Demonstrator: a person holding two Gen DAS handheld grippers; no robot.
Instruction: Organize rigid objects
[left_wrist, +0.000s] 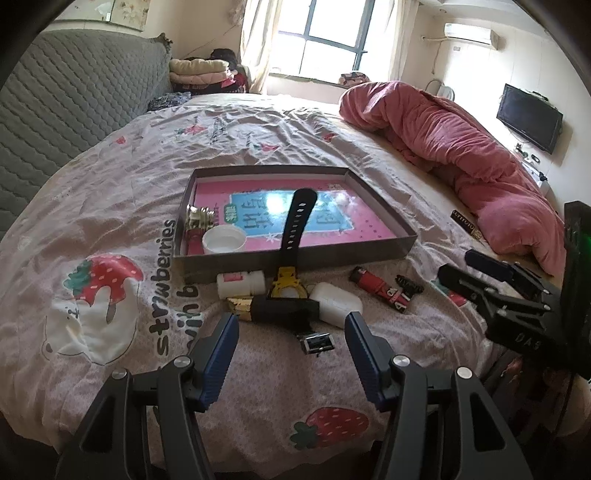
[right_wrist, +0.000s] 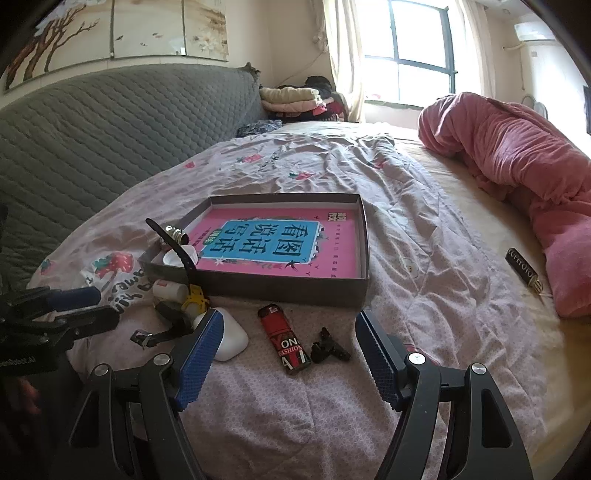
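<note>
A shallow grey box (left_wrist: 295, 258) (right_wrist: 258, 288) with a pink printed floor lies on the bed; a gold bulb (left_wrist: 199, 218) and a white cap (left_wrist: 223, 240) sit in its near left corner. A yellow watch (left_wrist: 286, 286) (right_wrist: 194, 299) leans its black strap over the front wall. In front lie a white bottle (left_wrist: 240, 284), a black and gold tube (left_wrist: 277, 310), a white case (left_wrist: 338, 304) (right_wrist: 232, 338), a red lighter (right_wrist: 282, 339) and a black clip (right_wrist: 328, 349). My left gripper (left_wrist: 291, 317) stands open just short of the tube. My right gripper (right_wrist: 290, 315) stands open, its fingers either side of the lighter and clip, above the sheet.
A heap of pink blanket (left_wrist: 461, 147) fills the bed's right side, with a small black bar (right_wrist: 524, 271) beside it. A grey quilted headboard (right_wrist: 110, 129) runs along the left. A small metal buckle (left_wrist: 317, 341) lies near my left fingers.
</note>
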